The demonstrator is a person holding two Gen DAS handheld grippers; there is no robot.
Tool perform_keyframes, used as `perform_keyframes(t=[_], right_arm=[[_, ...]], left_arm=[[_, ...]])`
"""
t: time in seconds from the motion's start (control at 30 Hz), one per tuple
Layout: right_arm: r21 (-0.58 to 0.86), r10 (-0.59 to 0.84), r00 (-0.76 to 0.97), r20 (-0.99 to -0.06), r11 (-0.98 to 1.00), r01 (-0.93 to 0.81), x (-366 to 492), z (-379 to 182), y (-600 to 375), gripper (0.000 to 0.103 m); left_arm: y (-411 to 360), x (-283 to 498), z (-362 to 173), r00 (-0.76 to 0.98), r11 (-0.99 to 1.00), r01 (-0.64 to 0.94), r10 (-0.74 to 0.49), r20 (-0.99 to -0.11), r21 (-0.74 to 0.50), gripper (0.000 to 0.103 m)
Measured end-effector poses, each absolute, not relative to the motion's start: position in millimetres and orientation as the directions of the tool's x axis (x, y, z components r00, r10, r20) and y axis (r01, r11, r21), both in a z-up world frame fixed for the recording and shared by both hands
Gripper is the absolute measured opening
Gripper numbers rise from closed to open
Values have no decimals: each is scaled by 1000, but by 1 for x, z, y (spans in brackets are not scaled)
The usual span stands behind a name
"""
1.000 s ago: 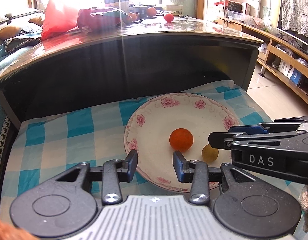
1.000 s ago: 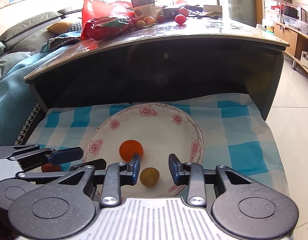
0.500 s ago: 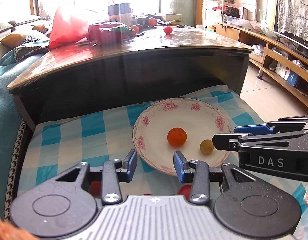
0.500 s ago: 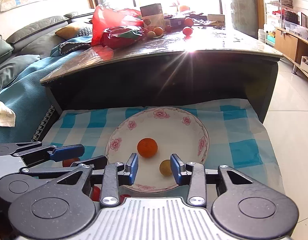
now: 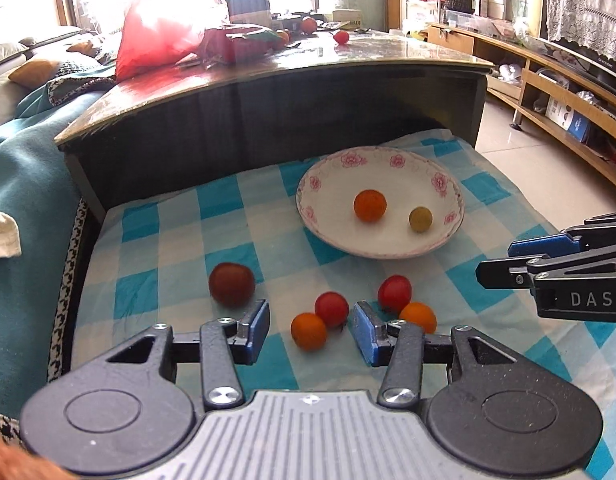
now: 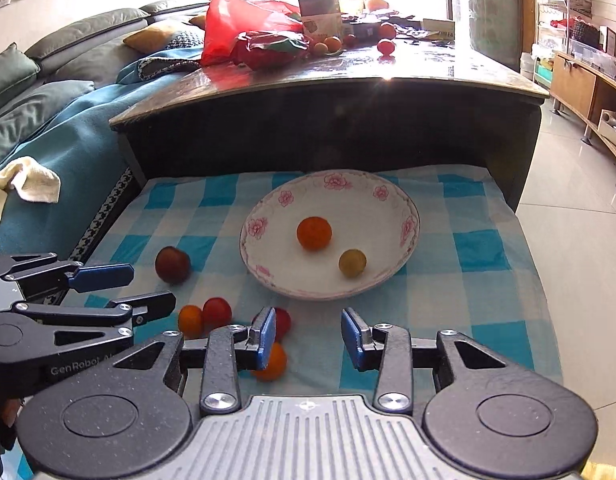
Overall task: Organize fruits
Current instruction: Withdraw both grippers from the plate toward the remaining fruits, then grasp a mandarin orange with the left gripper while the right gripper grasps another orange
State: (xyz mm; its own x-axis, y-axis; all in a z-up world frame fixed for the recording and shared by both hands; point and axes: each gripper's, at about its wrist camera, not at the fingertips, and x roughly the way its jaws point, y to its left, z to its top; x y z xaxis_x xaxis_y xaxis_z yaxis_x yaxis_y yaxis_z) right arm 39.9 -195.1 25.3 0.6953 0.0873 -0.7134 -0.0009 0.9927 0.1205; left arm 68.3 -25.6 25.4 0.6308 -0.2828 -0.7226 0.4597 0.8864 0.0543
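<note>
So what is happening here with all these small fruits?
A person holds a gripper in each hand above a blue checked cloth, sorting fruit into a flowered plate. An orange fruit and a yellowish one lie in the plate; a dark red fruit, two red tomatoes and two orange ones lie on the cloth. The left gripper is opening over that cluster. The right gripper is open and empty.

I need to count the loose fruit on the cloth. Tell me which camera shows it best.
The left wrist view: all five show unblocked: dark red fruit, two red, two orange. In the right wrist view the right gripper covers parts of one red and one orange.
</note>
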Motion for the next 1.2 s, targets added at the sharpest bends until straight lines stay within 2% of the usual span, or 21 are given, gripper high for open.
perform_keyframes(t=[0.13,0.4,0.67,1.03,1.2], right_arm=[[104,86,653,-753,995,-11,36,18,-185,34],[136,168,594,-787,986,-100,46,-13,-172,35],[92,167,558,-813,983,-160,62,-32,-160,35],[161,212,539,-815,977,-141,74,-38,-163,37],[148,205,545,-813,978,-147,72,-37,-163,31]], left_arm=[[-18,66,19,599,877,479,-292,-746,41,56],[-1,71,-14,533,868,497,-304,-790,2,58],[-9,90,-21,527,851,524,-340,-779,-16,58],[-17,116,-41,516,856,516,-335,-788,-26,57],[-23,118,-44,528,858,513,-324,-785,-8,56]])
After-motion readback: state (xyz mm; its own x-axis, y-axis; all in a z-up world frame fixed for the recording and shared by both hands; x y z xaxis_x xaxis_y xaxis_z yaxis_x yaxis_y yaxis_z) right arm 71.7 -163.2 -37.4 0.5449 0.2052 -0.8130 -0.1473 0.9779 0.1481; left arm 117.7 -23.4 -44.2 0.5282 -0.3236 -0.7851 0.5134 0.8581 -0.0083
